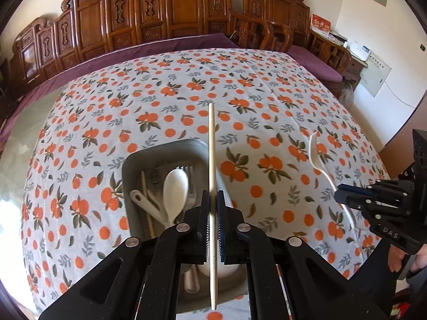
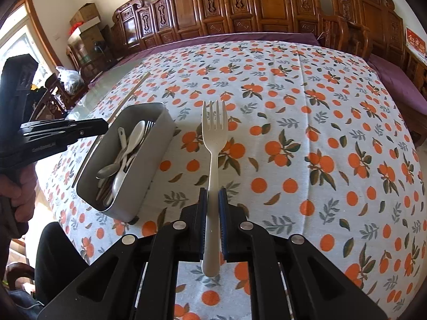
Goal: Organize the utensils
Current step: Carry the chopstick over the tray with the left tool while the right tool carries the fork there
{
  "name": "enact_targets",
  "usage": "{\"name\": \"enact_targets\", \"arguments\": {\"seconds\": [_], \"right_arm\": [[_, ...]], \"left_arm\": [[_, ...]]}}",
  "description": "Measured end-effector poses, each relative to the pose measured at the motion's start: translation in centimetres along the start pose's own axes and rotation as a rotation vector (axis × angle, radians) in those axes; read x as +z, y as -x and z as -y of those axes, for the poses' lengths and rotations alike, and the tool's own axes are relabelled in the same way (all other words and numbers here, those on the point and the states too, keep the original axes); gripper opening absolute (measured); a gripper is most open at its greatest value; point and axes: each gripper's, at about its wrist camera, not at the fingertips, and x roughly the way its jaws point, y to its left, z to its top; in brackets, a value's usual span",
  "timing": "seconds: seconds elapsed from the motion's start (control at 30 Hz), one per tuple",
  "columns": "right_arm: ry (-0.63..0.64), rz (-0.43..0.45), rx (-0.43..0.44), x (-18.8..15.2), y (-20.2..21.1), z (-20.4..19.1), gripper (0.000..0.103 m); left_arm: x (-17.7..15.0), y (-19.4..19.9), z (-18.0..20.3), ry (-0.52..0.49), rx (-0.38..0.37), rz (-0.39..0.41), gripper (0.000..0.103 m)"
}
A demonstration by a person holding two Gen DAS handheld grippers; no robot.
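Chopstick (image 1: 212, 176) stands pinched between the nearly closed pads of the left gripper (image 1: 212, 200), hanging over the grey bin (image 1: 149, 146) of spoons and forks on the orange-print tablecloth (image 1: 267, 93). To its right, clear of the bin, the right gripper (image 2: 212, 194) clamps a white fork (image 2: 214, 144) by its handle. The long chopstick could catch the bin's rim or pivot in the thin grip and fall outside; both tools arriving together might collide.

Looked steeply down from each wrist, close above the orange-print tablecloth (image 1: 267, 101). Faced the carved wooden screen (image 2: 267, 8). Shared the grey tray (image 1: 165, 149), seemingly nearer the left camera.
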Motion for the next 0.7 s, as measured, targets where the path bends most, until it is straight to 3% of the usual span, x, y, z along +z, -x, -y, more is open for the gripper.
{"name": "enact_targets", "arguments": {"seconds": [0.7], "right_arm": [[0.024,-0.016,0.033,0.3,-0.6,-1.9,0.010]], "left_arm": [[-2.4,-5.2,-3.7,0.058,0.047,-0.114,0.004]]}}
